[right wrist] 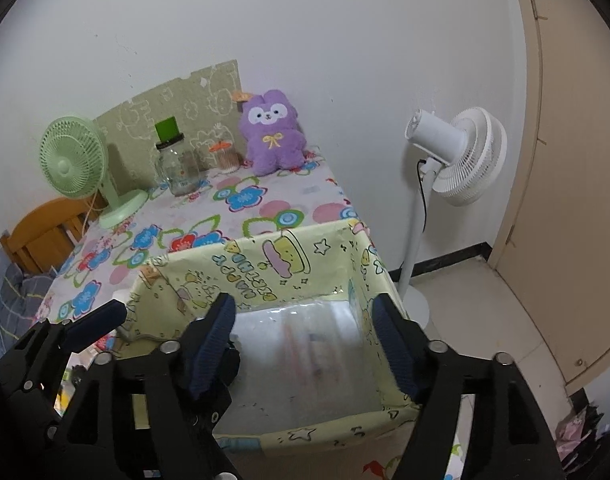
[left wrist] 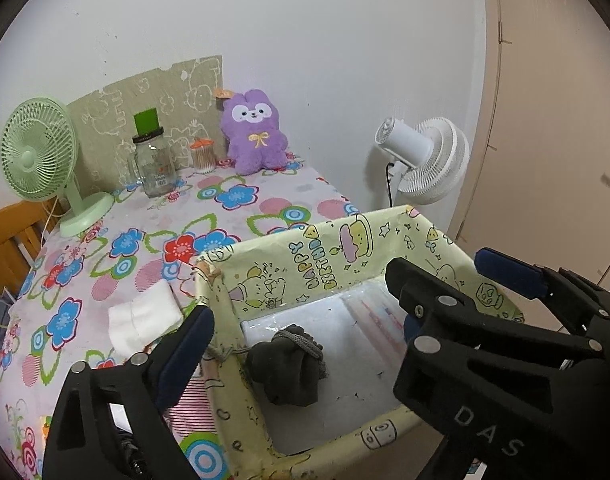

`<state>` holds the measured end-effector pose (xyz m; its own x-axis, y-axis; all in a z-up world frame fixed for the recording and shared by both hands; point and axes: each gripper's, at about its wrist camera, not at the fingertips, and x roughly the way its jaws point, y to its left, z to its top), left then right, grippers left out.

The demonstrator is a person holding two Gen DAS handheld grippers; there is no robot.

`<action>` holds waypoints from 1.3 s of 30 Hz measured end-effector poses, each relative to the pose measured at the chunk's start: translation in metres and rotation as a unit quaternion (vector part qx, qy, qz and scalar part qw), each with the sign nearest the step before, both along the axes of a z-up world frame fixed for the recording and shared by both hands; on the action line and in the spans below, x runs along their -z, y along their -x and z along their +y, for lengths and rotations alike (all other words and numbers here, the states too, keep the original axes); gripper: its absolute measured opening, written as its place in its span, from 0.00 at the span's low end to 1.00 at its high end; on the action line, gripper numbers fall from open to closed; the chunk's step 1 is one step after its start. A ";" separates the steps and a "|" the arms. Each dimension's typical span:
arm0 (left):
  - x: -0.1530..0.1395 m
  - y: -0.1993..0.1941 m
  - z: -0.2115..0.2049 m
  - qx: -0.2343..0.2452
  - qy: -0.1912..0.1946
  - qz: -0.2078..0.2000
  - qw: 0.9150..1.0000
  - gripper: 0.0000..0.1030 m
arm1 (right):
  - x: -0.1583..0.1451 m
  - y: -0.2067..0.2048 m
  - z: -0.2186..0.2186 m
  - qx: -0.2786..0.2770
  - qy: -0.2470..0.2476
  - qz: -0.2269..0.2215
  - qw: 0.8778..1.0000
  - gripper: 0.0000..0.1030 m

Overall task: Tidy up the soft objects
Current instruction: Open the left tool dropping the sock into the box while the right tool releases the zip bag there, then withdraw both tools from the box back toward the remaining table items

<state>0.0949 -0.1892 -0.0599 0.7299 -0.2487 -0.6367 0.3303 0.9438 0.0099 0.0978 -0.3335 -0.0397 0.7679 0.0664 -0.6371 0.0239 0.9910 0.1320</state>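
Observation:
A yellow paper-covered box [left wrist: 305, 264] [right wrist: 265, 264] stands at the table's near right corner. A dark grey balled sock [left wrist: 289, 368] lies inside it on the white bottom. My left gripper [left wrist: 301, 312] is open and empty above the box, one finger over the left wall. My right gripper [right wrist: 305, 320] is open and empty over the box; it also shows in the left wrist view [left wrist: 485, 272]. A folded white cloth [left wrist: 145, 320] lies on the table left of the box. A purple plush bunny [left wrist: 253, 132] [right wrist: 275, 136] sits at the back against the wall.
A green desk fan [left wrist: 41, 156] [right wrist: 75, 160], a glass jar [left wrist: 153, 164] [right wrist: 177, 168] and a small cotton-swab jar [left wrist: 203, 156] stand at the table's back. A white floor fan [left wrist: 429, 160] [right wrist: 461, 156] stands right of the table. A wooden chair [left wrist: 9, 236] is on the left.

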 end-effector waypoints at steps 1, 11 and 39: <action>-0.002 0.001 0.001 0.000 0.001 -0.002 1.000 0.97 | -0.002 0.002 0.001 -0.001 0.001 -0.003 1.000 0.76; -0.020 0.018 0.014 0.009 0.008 -0.023 1.000 1.00 | -0.022 0.020 0.016 -0.001 0.009 -0.031 0.999 0.91; -0.044 0.061 0.070 -0.001 0.010 -0.079 0.997 1.00 | -0.051 0.067 0.074 -0.021 0.008 -0.087 0.996 1.00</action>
<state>0.0342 -0.1193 -0.0161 0.8212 -0.2596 -0.5082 0.3250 0.9447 0.0427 0.0305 -0.2596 0.0111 0.8638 0.0920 -0.4954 -0.0403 0.9927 0.1141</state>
